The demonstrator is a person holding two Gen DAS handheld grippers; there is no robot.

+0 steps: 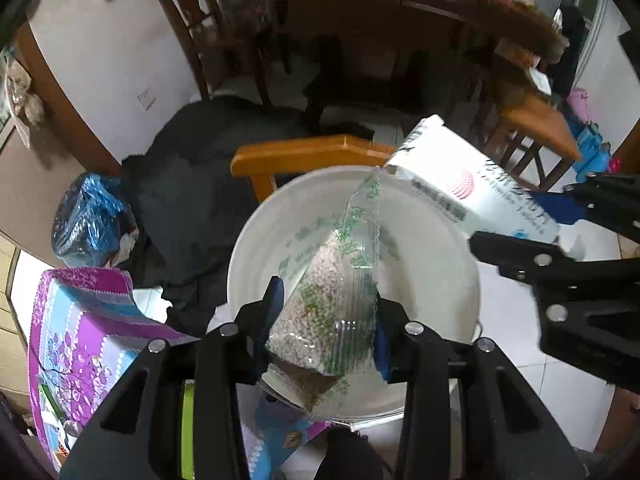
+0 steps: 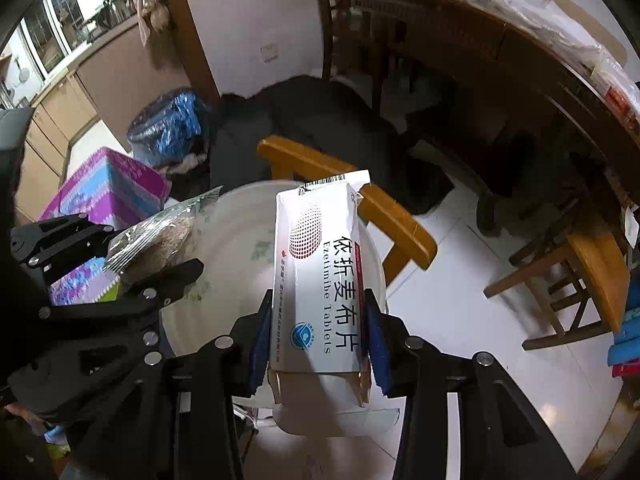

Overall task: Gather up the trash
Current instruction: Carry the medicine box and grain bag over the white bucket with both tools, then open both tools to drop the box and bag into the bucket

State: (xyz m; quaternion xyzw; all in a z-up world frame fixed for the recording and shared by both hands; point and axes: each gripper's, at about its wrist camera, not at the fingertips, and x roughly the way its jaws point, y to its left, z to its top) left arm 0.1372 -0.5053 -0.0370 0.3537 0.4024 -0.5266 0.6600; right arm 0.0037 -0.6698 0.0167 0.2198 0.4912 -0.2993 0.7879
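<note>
At the centre of both views stands a white bucket [image 1: 432,240], a wooden chair [image 1: 304,152] just behind it. Over its mouth the right gripper [image 2: 318,336] clamps a white tablet box [image 2: 320,280] by its sides. Left of that, the left gripper [image 1: 324,320] pinches a clear grain packet [image 1: 332,292], tilted over the bucket.
</note>
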